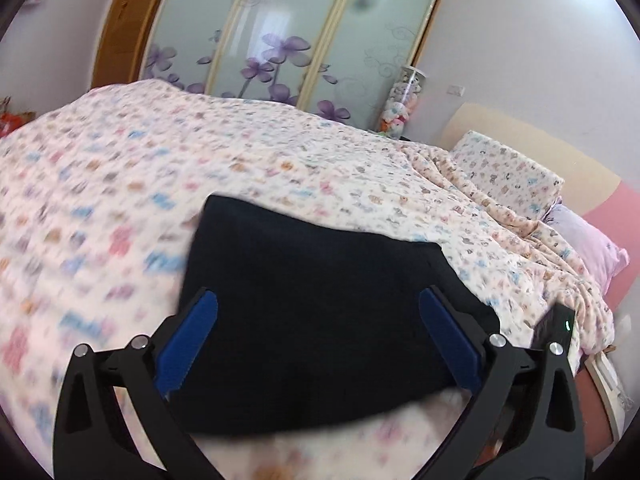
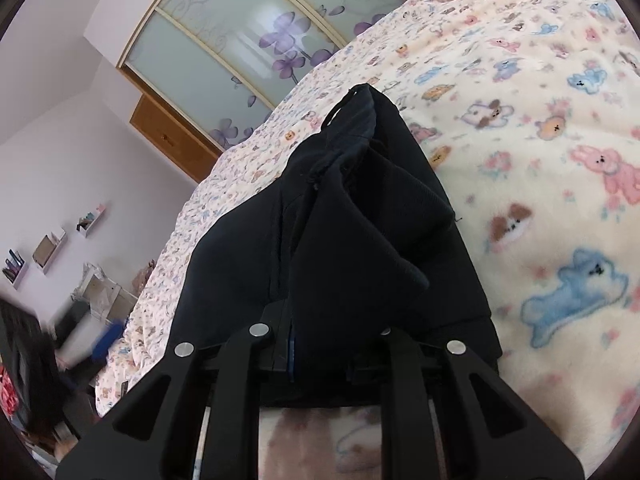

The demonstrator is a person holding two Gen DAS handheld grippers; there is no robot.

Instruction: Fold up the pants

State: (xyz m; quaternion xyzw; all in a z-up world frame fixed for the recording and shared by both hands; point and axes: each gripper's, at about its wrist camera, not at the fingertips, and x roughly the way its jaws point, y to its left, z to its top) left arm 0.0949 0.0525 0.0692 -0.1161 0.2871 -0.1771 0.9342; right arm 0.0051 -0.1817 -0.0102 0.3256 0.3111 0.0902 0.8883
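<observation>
The black pants [image 1: 304, 248] lie folded into a compact bundle on the bed's animal-print cover [image 1: 120, 200]. My left gripper [image 1: 319, 294] hovers over the bundle's near part. It is open wide, and its blue pads [image 1: 188, 340] stand well apart with nothing pinched between them. In the right wrist view the pants [image 2: 360, 208] rise in loose folds straight from my right gripper [image 2: 320, 340]. That gripper is shut on the cloth at the near edge, and the fabric drapes over and hides its fingertips.
A patterned pillow [image 1: 512, 172] and a pink pillow [image 1: 588, 244] lie at the bed's head on the right. A wardrobe with flowered glass doors [image 1: 280, 32] stands behind the bed, with a tall jar of plush toys [image 1: 404, 104] beside it. Wall shelves [image 2: 48, 248] hang at the left.
</observation>
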